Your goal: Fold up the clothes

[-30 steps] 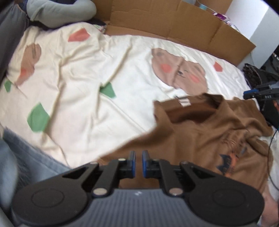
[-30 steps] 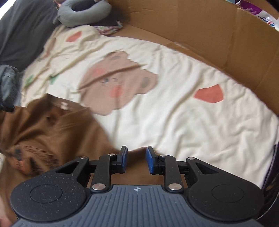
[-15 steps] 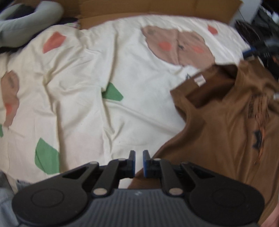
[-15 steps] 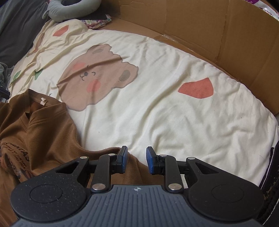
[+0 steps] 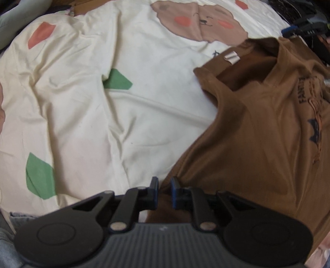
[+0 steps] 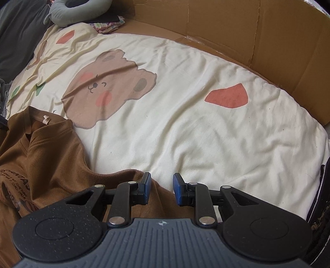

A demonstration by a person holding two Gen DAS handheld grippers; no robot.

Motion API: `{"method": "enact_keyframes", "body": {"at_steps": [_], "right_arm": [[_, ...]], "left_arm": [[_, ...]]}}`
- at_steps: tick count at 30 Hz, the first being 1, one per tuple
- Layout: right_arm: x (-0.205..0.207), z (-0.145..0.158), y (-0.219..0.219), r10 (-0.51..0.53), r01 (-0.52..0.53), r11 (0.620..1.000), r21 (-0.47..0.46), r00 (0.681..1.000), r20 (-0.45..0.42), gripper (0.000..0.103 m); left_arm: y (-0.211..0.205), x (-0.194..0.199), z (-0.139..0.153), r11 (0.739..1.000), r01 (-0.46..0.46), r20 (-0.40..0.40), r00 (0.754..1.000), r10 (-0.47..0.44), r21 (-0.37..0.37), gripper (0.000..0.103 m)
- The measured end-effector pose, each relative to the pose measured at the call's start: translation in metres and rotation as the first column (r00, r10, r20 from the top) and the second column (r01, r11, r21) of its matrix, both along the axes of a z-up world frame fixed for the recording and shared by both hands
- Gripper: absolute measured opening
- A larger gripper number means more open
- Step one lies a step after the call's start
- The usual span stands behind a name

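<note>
On the bed: a cream duvet [image 6: 185, 127] printed with a bear face and red and green patches covers the whole surface, rumpled into soft creases.
Shirt: a brown T-shirt [image 5: 257, 134] lies spread on the duvet, collar towards the bear print, a pale neck label [image 5: 232, 57] showing (the chest print reads partly as lettering, too distorted to read fully).
Shirt from the right: the same T-shirt [image 6: 41, 156] fills the lower left of the right wrist view, one edge running out under the tongs.
Left tongs [image 5: 164, 188]: the jaws are opening, a narrow gap between the blue pads; the shirt's edge lies right at that gap, and the pads do not seem to press on it.
Right tongs [image 6: 162, 187]: jaws stand partly apart, with a fold of brown cloth passing beneath and between them; the pads look clear of the fabric, so nothing appears gripped.
Far side: a cardboard wall [image 6: 237, 31] runs along the bed's edge, touching the duvet.
Corner: a grey neck pillow [image 6: 80, 10] sits beyond the duvet, with a bit of patterned cloth [image 6: 107, 25] just beside it.
Left edge: dark grey fabric [image 6: 16, 37] lies along the duvet's side.
Near edge: a strip of blue denim [image 5: 8, 243] shows beside the left tongs.
In the way: only the duvet's wrinkles around the shirt.
</note>
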State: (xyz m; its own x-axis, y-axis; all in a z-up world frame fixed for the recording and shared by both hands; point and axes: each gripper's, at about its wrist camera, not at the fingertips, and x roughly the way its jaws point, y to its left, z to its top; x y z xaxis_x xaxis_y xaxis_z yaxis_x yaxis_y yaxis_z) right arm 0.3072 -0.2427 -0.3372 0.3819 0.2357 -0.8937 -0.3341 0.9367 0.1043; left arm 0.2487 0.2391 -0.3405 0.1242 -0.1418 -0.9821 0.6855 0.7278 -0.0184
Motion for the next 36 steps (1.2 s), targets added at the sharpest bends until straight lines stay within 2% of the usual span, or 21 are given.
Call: {"method": "enact_keyframes", "body": {"at_steps": [2,12,16,20,23,32,36], "right_arm": [[0.0,-0.001,0.001,0.003,-0.003,1.0,-0.001,1.0,-0.002,0.025],[0.004,-0.004,0.005,0.069,-0.069,0.997,-0.043,0.998,-0.01,0.025],[0.007,-0.003,0.01,0.151,-0.152,0.985,-0.083,0.988,-0.011,0.025],[0.012,0.002,0.014,0.215,-0.214,0.97,-0.112,0.977,-0.005,0.028],[0.017,0.004,0.016,0.25,-0.248,0.96,-0.128,0.968,-0.004,0.028],[0.021,0.001,0.024,0.362,-0.365,0.925,-0.108,0.931,-0.05,0.028],[0.019,-0.005,0.028,0.386,-0.391,0.914,-0.11,0.92,-0.07,0.028]], "left_arm": [[0.001,-0.002,-0.002,1.0,0.009,-0.002,1.0,-0.009,0.013,0.018],[0.002,-0.005,-0.008,0.997,0.077,-0.021,0.997,-0.077,0.029,0.019],[0.007,-0.004,-0.008,0.999,0.041,-0.043,0.998,-0.041,0.016,0.017],[0.008,-0.012,-0.007,0.999,0.044,-0.025,0.999,-0.044,0.021,0.009],[0.014,-0.016,-0.004,1.0,0.013,-0.006,1.0,-0.013,0.016,0.008],[0.038,-0.029,0.001,0.997,-0.077,0.013,0.997,0.077,0.005,0.008],[0.042,-0.032,0.0,0.996,-0.091,0.016,0.996,0.091,-0.001,0.008]]}}
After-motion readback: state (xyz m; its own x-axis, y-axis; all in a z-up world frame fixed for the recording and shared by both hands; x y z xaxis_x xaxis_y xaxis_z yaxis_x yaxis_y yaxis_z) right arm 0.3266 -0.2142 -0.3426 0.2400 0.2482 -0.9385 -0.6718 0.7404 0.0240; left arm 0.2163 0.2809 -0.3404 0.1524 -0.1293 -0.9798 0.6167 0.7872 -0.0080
